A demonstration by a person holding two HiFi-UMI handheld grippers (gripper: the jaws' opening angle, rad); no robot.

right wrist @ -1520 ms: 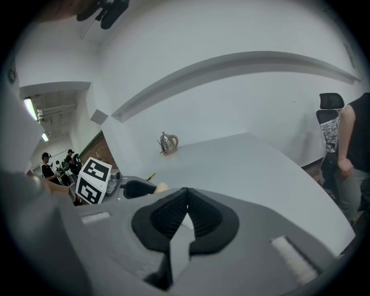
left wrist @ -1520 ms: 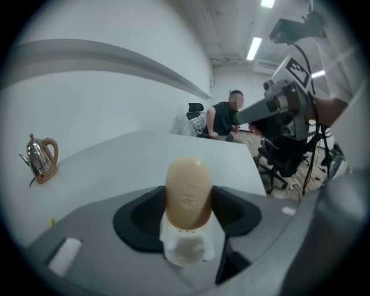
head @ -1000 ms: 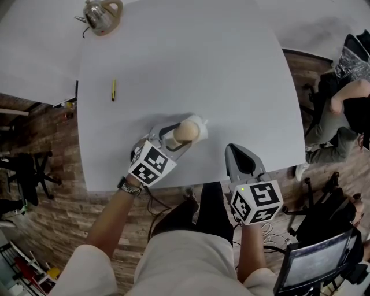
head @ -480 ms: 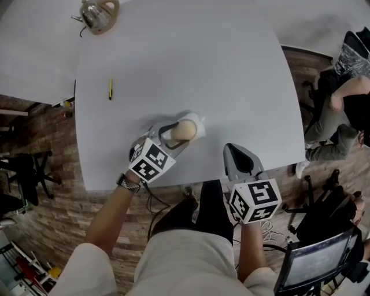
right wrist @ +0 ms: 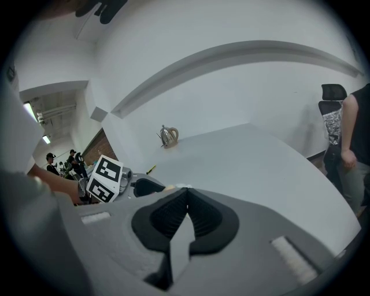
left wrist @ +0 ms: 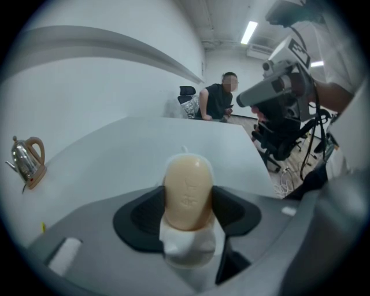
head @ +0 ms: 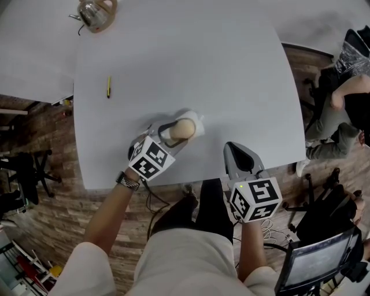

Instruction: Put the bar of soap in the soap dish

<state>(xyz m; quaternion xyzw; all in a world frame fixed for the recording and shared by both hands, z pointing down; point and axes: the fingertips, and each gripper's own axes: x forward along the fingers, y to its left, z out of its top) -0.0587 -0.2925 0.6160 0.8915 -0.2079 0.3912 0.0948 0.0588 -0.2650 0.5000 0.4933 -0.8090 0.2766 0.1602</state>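
A beige oval bar of soap (head: 181, 128) stands on end between the jaws of my left gripper (head: 178, 130), which is shut on its sides. In the left gripper view the soap (left wrist: 187, 193) rises just above a white soap dish (left wrist: 188, 250), and its lower end sits at or in the dish. From the head camera the dish (head: 198, 123) peeks out behind the soap, on the white table (head: 191, 58). My right gripper (head: 240, 157) hangs over the table's near edge, jaws shut with nothing between them (right wrist: 186, 213).
A metal kettle (head: 92, 11) stands at the table's far left corner, and a yellow-green pen (head: 108, 87) lies left of centre. A person sits on a chair (head: 341, 98) beyond the table's right edge. Brick-patterned floor lies below the near edge.
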